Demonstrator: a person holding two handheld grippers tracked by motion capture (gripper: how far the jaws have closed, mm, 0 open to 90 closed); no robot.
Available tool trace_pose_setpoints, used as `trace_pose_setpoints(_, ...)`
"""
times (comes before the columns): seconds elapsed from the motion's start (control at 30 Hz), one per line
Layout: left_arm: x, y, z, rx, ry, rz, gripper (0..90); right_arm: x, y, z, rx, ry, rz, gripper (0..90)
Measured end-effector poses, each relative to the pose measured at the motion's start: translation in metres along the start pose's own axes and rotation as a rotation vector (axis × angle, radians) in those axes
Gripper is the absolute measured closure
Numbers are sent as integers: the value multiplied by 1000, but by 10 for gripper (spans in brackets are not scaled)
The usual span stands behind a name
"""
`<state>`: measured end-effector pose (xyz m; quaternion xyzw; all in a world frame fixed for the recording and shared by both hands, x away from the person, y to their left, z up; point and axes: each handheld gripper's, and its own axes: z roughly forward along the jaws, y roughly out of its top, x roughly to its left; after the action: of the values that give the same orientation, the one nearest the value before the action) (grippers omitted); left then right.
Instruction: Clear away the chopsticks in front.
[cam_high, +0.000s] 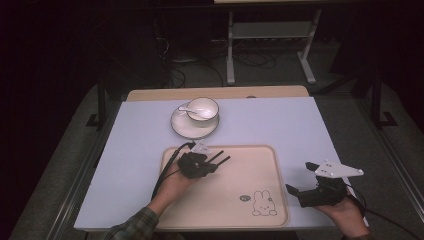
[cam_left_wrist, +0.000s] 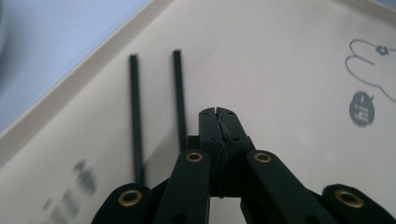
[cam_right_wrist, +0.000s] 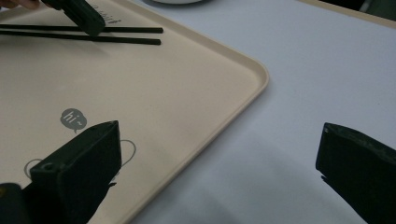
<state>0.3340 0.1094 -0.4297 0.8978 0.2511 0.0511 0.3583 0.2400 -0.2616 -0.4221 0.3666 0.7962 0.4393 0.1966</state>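
The left tongs are pressed together with nothing between them, low over the tray beside two black chopsticks lying side by side on it — perhaps just set down, perhaps about to be picked up. The right tongs spread wide over the tray's right rim, waiting. A bowl with a spoon on a saucer stands farther back on the tabletop — nothing blocks the chopsticks.

Left gripper over tray, chopsticks apparently.

chopsticks on tray
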Motion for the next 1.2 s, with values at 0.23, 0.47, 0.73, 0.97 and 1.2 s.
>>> trace_pose_setpoints(0.23, -1, 15, 23, 12, -21, 16, 894, -1, -1, -1, -3, -1, 3, 0)
trace_pose_setpoints(0.47, 3, 26, 36, 3, -19, 23, 894, -2, -4, -4, -5, -7, 9, 0)
trace_pose_setpoints(0.73, 7, 27, 41, 10, -6, 25, 894, -3, -5, -6, -4, -12, 13, 0)
trace_pose_setpoints(0.97, 21, 21, 34, 9, 18, -6, 895, -2, -5, -6, -4, -11, 10, 0)
trace_pose_setpoints(1.2, 36, 10, 22, 6, 47, -49, 895, -2, -5, -6, -6, -10, 13, 0)
